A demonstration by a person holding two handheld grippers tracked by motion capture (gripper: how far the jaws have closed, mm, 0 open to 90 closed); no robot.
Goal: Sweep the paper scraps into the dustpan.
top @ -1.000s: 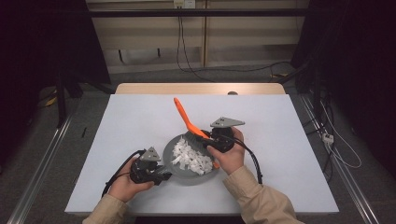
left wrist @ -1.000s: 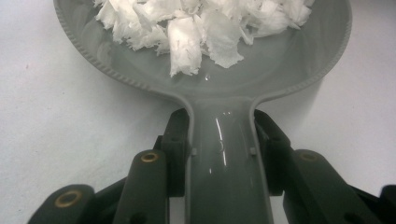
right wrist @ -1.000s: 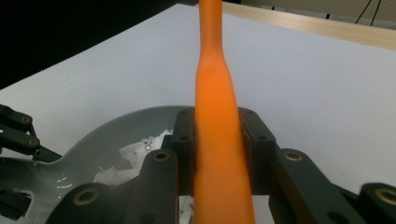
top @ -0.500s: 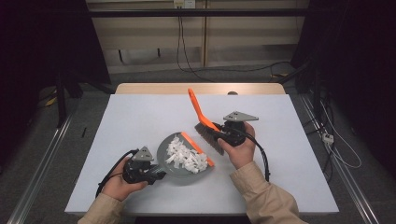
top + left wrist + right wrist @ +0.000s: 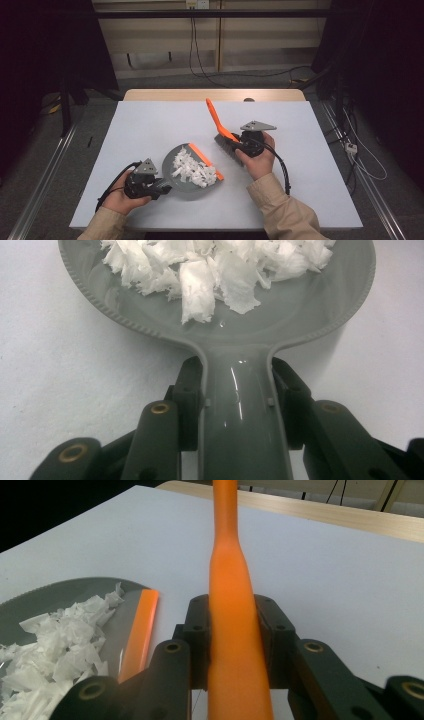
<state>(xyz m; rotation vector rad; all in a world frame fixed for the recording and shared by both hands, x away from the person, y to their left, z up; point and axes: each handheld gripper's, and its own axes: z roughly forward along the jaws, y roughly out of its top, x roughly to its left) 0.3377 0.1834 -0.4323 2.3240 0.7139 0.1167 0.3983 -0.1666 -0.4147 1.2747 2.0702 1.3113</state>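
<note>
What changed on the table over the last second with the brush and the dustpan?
The right gripper carried the orange brush off the dustpan, away to the right, so its bristles now sit clear of the pan's orange lip. The left gripper drew the dustpan slightly toward the table's near left. Both grips stayed shut on their handles, and the white paper scraps stayed in the pan.

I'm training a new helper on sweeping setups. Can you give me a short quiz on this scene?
1. What does the left gripper hold?
2. True or false: the brush rests inside the dustpan.
3. The white paper scraps lie: A) across the table, B) in the dustpan, C) on the floor.

Key: 1. The grey dustpan, its jaws shut on the handle. 2. False: the right gripper holds it beside the pan, to the right. 3. B.
</note>
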